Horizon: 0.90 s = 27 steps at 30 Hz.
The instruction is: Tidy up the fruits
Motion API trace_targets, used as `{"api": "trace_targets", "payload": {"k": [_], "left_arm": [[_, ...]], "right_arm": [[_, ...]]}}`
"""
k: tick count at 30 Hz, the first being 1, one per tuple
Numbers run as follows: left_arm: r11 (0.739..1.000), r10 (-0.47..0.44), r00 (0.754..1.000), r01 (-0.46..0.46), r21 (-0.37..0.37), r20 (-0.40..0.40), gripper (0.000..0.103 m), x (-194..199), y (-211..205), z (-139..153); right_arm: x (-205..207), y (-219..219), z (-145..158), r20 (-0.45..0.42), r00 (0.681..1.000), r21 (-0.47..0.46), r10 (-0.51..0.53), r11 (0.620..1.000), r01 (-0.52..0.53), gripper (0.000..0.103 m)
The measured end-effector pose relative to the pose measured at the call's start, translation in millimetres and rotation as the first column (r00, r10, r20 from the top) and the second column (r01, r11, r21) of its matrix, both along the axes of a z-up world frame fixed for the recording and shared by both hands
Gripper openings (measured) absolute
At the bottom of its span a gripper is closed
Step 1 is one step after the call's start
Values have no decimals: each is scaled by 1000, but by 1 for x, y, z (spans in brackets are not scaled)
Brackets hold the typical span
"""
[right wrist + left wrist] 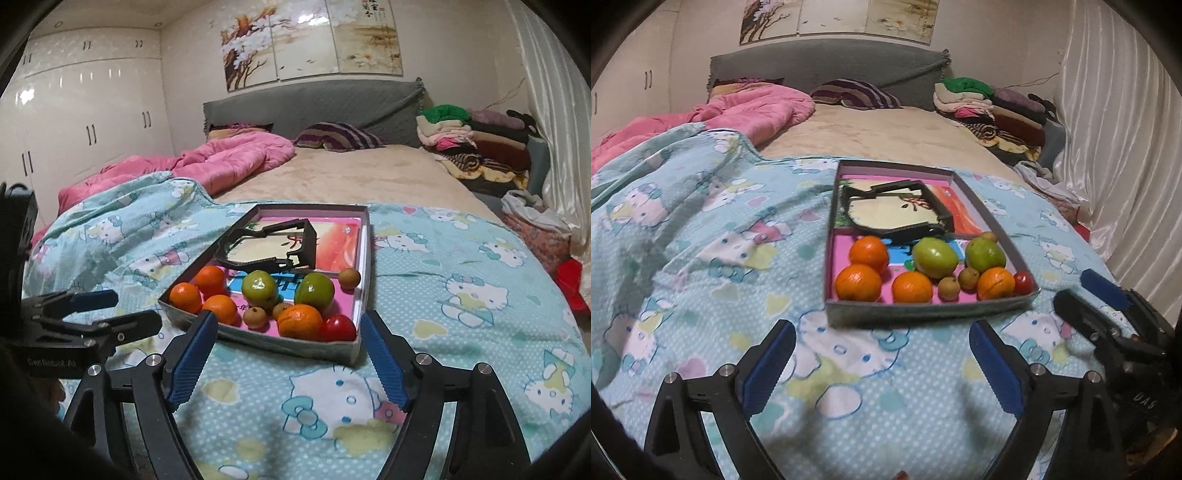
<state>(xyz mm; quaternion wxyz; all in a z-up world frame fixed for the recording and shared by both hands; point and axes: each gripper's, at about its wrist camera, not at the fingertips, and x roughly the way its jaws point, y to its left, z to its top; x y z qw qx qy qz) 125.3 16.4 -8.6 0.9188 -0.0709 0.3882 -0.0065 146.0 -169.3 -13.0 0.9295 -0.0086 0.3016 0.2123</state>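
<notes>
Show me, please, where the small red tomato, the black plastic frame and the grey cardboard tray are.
small red tomato (339, 328), right wrist view, on its shiny top.
black plastic frame (934, 205), left wrist view, on its right bar.
grey cardboard tray (923, 309), left wrist view, on its near wall.

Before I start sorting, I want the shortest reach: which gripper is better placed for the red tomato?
Likely the right gripper: open, nearly at the box's near wall, with the red tomato just ahead.

White lettering reading "GenRobot.AI" runs along the black body of the left hand-held gripper in the right wrist view. The right hand-held gripper shows "DAS", possibly partial. Black Chinese calligraphy on the cream three-panel wall painting is too small to read.
</notes>
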Motion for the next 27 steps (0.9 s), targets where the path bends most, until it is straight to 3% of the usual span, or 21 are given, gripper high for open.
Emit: {"api": "trace_targets", "payload": {"k": [9, 17, 27], "left_arm": [[1000, -2, 999, 3, 11, -51, 96, -25, -1, -22], [1000, -12, 999, 13, 23, -44, 96, -40, -3, -23], [1000, 0, 999, 1, 16, -54, 96, -46, -1, -24]], "right_arm": [[-29, -4, -15, -43, 998, 11, -47, 999, 48, 83], [-47, 6, -28, -67, 997, -13, -37, 999, 36, 83], [-63, 17, -30, -33, 999, -54, -19, 998, 17, 83]]}}
